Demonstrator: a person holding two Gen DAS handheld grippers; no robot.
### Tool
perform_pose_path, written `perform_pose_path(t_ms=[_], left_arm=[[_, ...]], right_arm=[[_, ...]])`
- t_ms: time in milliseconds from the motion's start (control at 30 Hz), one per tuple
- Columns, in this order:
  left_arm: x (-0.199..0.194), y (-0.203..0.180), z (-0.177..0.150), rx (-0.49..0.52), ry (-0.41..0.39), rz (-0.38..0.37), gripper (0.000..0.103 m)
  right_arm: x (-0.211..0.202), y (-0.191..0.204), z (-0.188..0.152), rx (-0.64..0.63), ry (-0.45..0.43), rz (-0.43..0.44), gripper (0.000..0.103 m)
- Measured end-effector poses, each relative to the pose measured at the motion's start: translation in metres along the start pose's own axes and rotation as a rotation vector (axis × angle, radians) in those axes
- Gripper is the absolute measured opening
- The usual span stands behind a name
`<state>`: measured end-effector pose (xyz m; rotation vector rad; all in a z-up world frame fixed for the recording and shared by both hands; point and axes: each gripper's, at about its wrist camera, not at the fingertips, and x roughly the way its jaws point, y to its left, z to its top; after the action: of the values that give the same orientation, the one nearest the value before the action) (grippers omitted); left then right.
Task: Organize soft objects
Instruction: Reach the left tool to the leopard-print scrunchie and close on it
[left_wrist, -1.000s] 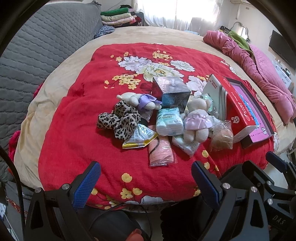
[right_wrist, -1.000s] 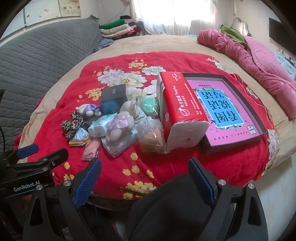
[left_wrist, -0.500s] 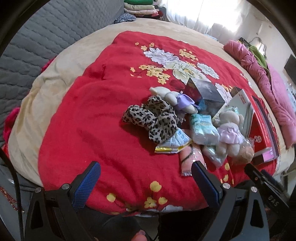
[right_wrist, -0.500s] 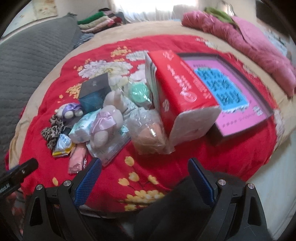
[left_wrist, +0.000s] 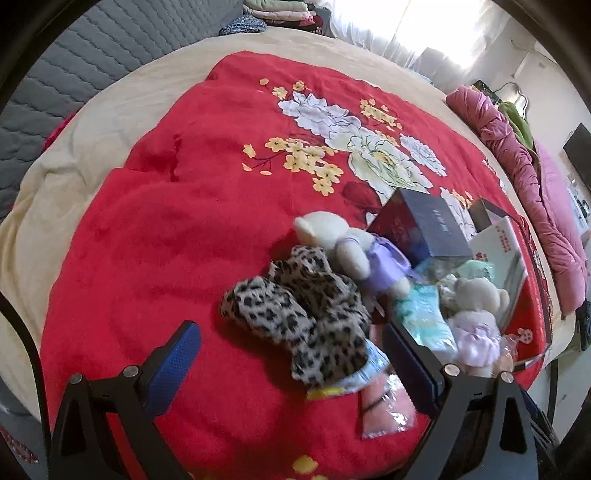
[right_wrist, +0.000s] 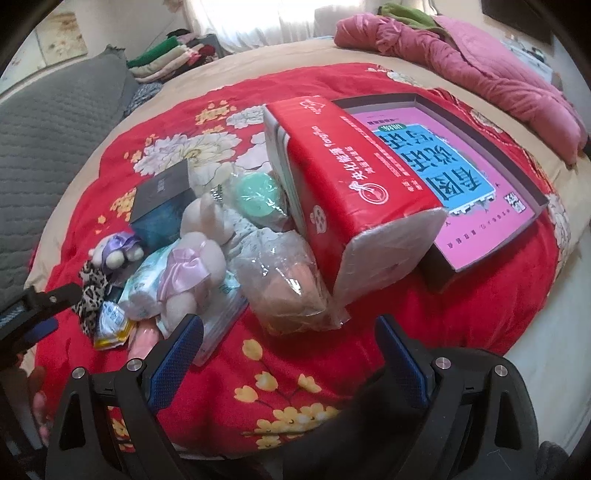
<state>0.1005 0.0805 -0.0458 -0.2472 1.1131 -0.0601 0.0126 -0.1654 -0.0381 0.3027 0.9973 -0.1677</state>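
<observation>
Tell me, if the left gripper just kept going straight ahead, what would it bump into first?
Most likely the leopard-print fabric. The open left gripper points right at it, fingers either side. The plush bear in the purple dress lies just behind; exact depth is hard to judge.

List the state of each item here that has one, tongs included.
Left tongs: open, empty.
Right tongs: open, empty.
Pink box: open, lidless.
Tissue pack: sealed, leaning on the box.
Leopard cloth: crumpled.
Sponge bag: closed.
</observation>
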Motion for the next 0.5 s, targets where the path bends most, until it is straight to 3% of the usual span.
perform_pose_path(t_ms=[200,333,500], left_arm=[[0.013,0.01,0.005,-0.013,-0.005,-0.006,0.096],[0.022,0.012,0.005,-0.014,0.016,-0.043,0.088],[0.026,0.01,0.004,0.007,0.014,-0.051,0.081]], right_arm=[[0.014,-0.004,0.003,0.078,0.026,0.009,0.087],[0.025,-0.003,0.007,0.108,0.036,0.016,0.071],[0.029,-0.01,0.008,0.154,0.019,0.04,0.07]])
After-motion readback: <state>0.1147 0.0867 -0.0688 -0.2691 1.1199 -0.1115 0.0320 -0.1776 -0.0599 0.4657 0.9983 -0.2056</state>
